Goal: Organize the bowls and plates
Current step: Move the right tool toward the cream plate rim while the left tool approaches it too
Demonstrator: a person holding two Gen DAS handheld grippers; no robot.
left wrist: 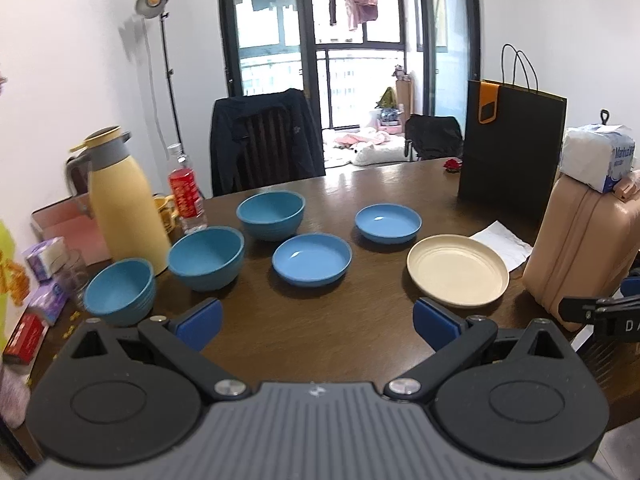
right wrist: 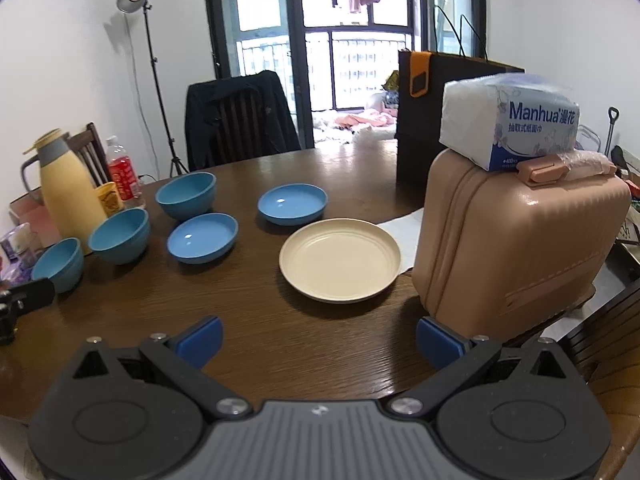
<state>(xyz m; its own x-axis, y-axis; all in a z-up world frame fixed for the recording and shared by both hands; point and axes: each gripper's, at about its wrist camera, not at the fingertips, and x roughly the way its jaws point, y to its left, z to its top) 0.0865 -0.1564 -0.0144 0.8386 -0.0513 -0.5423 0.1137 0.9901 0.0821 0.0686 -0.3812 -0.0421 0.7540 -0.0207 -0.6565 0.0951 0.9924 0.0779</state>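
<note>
On the dark wooden table (left wrist: 312, 340) stand three deep blue bowls: a small one (left wrist: 119, 291) at the left, a middle one (left wrist: 206, 258) and a far one (left wrist: 271, 214). Two shallow blue dishes (left wrist: 312, 259) (left wrist: 388, 223) lie right of them, and a cream plate (left wrist: 458, 269) (right wrist: 340, 260) lies further right. My left gripper (left wrist: 318, 322) hovers open over the table's near edge, short of the dishes, holding nothing. My right gripper (right wrist: 318, 338) is open too, just in front of the cream plate. The same bowls (right wrist: 120, 234) and dishes (right wrist: 202, 237) show in the right wrist view.
A yellow jug (left wrist: 124, 208), a red-labelled bottle (left wrist: 186, 192) and small boxes crowd the left edge. A pink case (right wrist: 516, 240) with a tissue pack (right wrist: 508, 120) on top stands right of the plate, a black paper bag (left wrist: 508, 148) behind it. A chair (left wrist: 266, 140) faces the far side.
</note>
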